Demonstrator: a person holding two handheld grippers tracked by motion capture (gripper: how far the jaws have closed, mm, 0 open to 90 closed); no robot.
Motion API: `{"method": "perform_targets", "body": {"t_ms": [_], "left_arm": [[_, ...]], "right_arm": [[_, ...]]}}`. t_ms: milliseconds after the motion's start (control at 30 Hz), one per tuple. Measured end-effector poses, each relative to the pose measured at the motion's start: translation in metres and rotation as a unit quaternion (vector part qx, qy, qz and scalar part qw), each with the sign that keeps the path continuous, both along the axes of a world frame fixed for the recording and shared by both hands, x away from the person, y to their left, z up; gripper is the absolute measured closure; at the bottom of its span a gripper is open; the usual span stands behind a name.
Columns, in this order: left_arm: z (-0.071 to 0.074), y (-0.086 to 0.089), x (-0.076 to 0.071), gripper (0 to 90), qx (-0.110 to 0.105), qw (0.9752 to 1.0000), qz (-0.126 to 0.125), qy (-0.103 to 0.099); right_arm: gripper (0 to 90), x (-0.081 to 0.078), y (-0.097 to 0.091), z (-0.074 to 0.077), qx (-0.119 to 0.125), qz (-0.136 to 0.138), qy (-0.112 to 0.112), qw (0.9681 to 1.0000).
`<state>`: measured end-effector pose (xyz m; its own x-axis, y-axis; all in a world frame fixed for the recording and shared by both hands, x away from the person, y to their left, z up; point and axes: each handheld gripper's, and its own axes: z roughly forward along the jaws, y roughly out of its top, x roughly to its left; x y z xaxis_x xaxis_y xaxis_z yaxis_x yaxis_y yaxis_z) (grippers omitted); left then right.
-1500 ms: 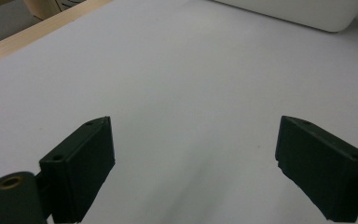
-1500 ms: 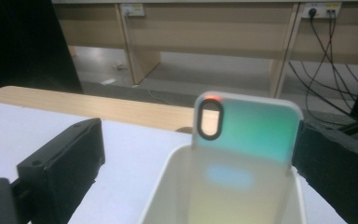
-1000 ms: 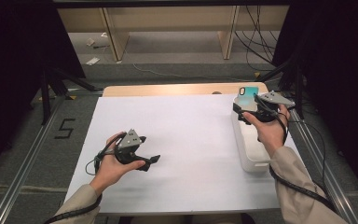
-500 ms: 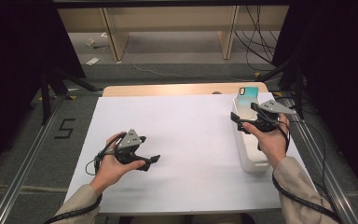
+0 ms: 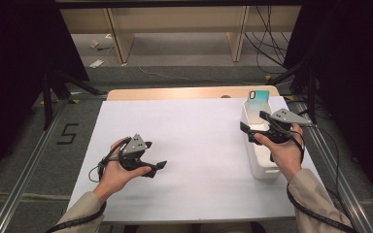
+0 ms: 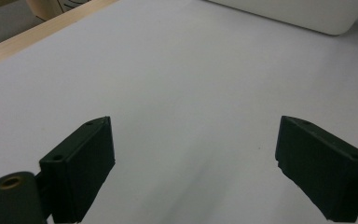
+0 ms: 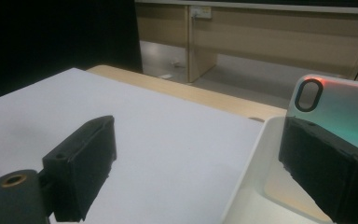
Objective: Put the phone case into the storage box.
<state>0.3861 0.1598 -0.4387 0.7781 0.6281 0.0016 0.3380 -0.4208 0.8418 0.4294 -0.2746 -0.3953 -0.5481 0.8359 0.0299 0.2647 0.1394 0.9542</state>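
Observation:
A mint-green phone case [image 5: 258, 99] with a camera cut-out stands leaning at the far end of a long white bin [image 5: 261, 167] on the table's right side. My right gripper [image 5: 246, 131] hovers over the bin's middle and points left. Its jaws have just been closing a little but stand open with nothing gripped. In the right gripper view the phone case [image 7: 340, 112] rises behind the right jaw, and the bin's rim [image 7: 249, 158] runs between the jaws of the right gripper [image 7: 196, 172]. My left gripper [image 5: 156, 156] rests open over the white sheet [image 6: 191, 84] at the front left.
The white sheet [image 5: 199, 145] covers most of a wooden table whose far edge [image 5: 175, 93] shows. In the left gripper view the bin [image 6: 307, 14] lies at the top right. Cables trail from both grippers. Metal rails and dark floor flank the table.
My right hand has drawn back along the bin toward the person, away from the phone case. The left hand and its gripper have stayed put.

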Motion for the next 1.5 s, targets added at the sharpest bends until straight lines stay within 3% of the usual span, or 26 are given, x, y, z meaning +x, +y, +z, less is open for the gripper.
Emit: {"method": "perform_targets", "body": {"t_ms": [367, 567, 867, 1100, 1500], "left_arm": [[-0.001, 0.000, 0.000, 11.0, 0.001, 1.0000, -0.001, 0.000], [-0.001, 0.000, 0.000, 10.9, 0.001, 1.0000, 0.000, 0.000], [-0.001, 0.000, 0.000, 10.9, 0.002, 1.0000, -0.001, 0.000], [-0.001, 0.000, 0.000, 11.0, 0.001, 1.0000, 0.000, 0.000], [-0.001, 0.000, 0.000, 11.0, 0.001, 1.0000, -0.001, 0.000]], "right_arm": [[13.0, -0.014, -0.002, -0.004, -0.003, 0.011, 0.001, 0.9999], [13.2, -0.020, -0.001, 0.001, 0.002, 0.016, -0.011, 0.9998], [13.1, -0.027, 0.000, 0.000, -0.001, 0.024, -0.003, 0.9997], [13.7, -0.033, -0.002, 0.001, -0.001, 0.023, -0.017, 0.9996], [13.7, -0.041, -0.002, 0.000, -0.002, 0.033, -0.009, 0.9994]]}}
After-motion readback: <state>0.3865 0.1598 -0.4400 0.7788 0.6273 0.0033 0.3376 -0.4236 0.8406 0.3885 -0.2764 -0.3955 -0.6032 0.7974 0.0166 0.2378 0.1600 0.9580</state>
